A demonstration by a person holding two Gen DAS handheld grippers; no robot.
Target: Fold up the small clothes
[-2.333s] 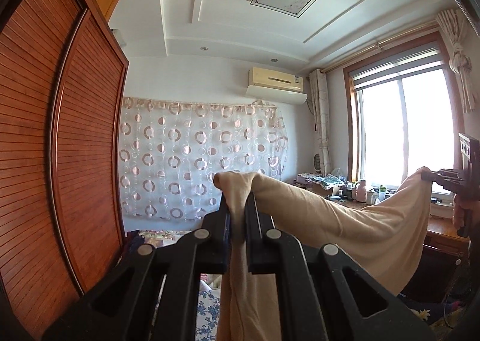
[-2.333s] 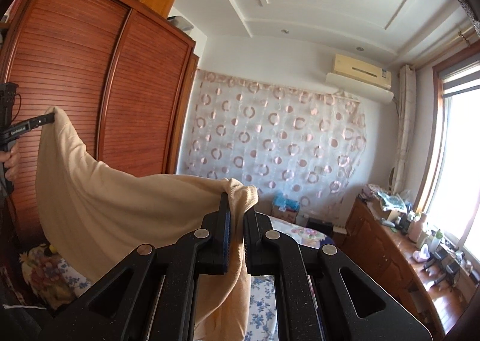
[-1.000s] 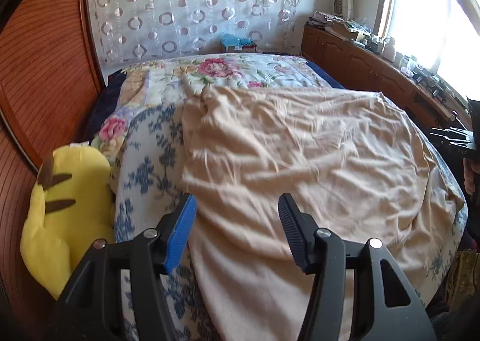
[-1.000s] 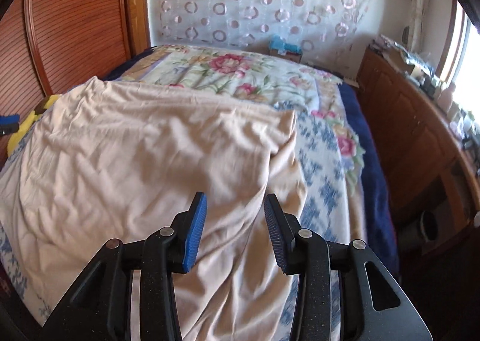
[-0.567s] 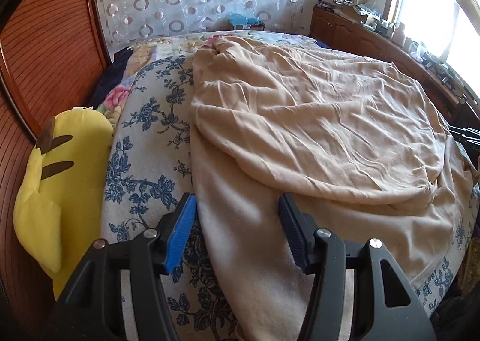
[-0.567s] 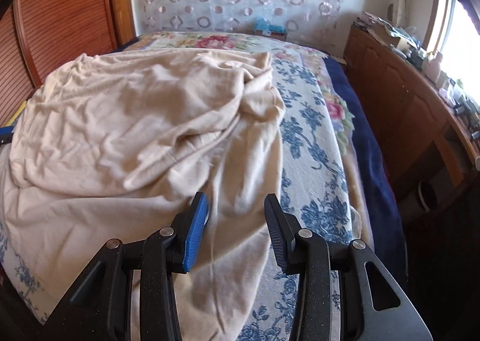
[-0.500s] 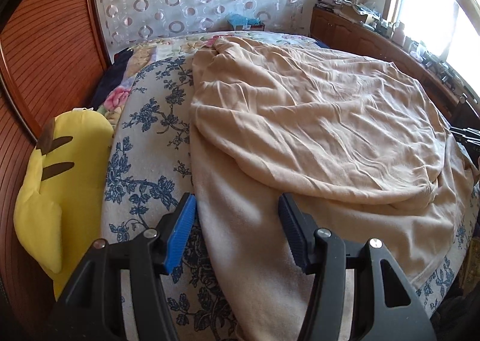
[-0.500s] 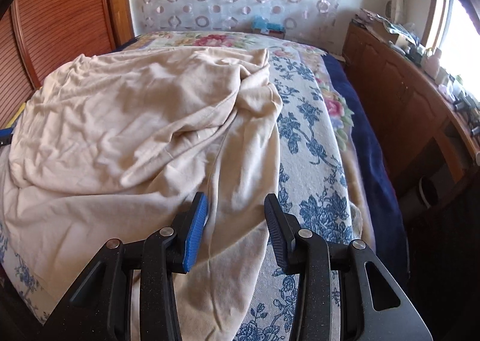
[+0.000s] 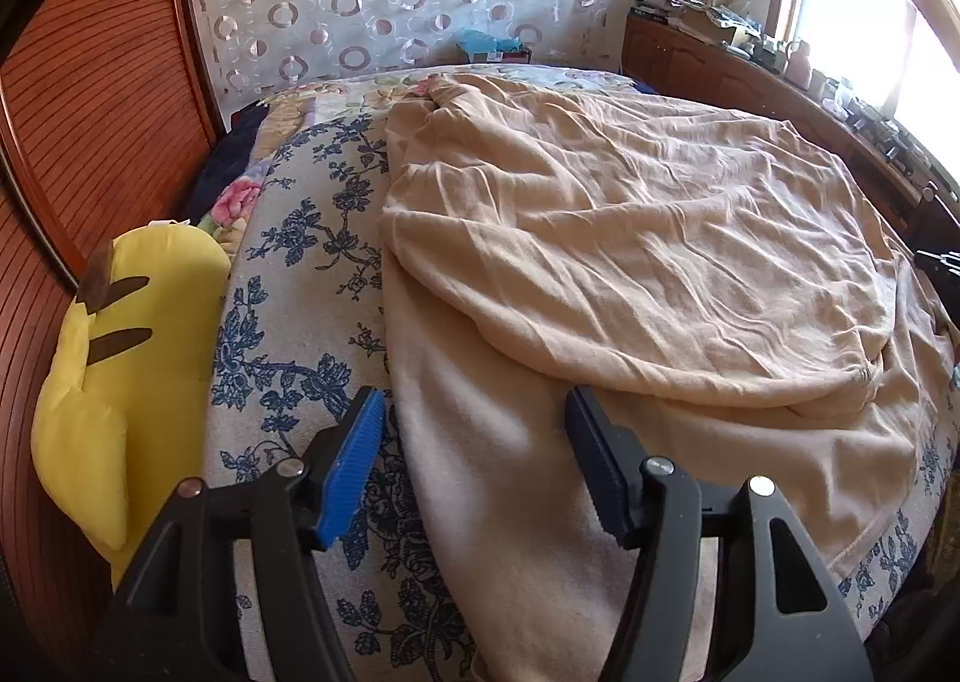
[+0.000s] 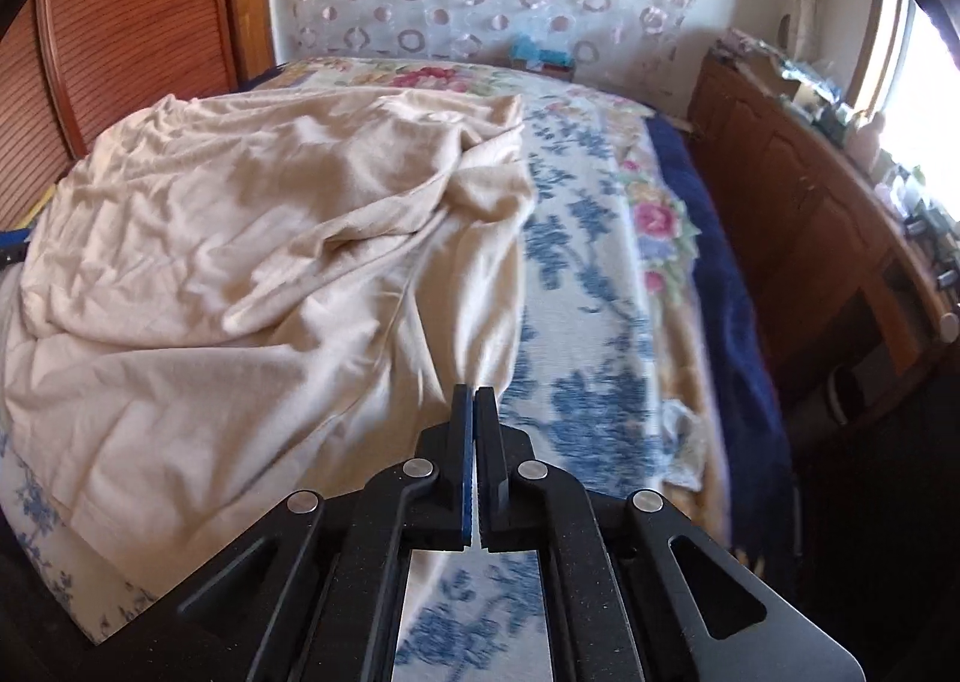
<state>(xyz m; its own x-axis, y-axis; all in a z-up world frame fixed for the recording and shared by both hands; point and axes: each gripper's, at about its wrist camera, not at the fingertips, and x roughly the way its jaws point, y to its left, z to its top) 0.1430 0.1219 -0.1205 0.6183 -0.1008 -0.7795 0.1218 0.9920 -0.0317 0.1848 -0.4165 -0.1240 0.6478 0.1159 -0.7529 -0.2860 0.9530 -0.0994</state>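
A wrinkled beige cotton garment [image 9: 630, 262] lies folded over itself on the blue-flowered white bedspread [image 9: 300, 322]. The left gripper [image 9: 474, 424], jaws just widened, hovers released over its near edge. The right gripper [image 10: 474, 400] has just clenched shut on nothing beside the cloth's edge.

garment [image 9: 630, 238] | beige, wrinkled, soft knit | folded over itself, top layer short of near hem | spread flat on floral bedspread [image 9: 294, 322]
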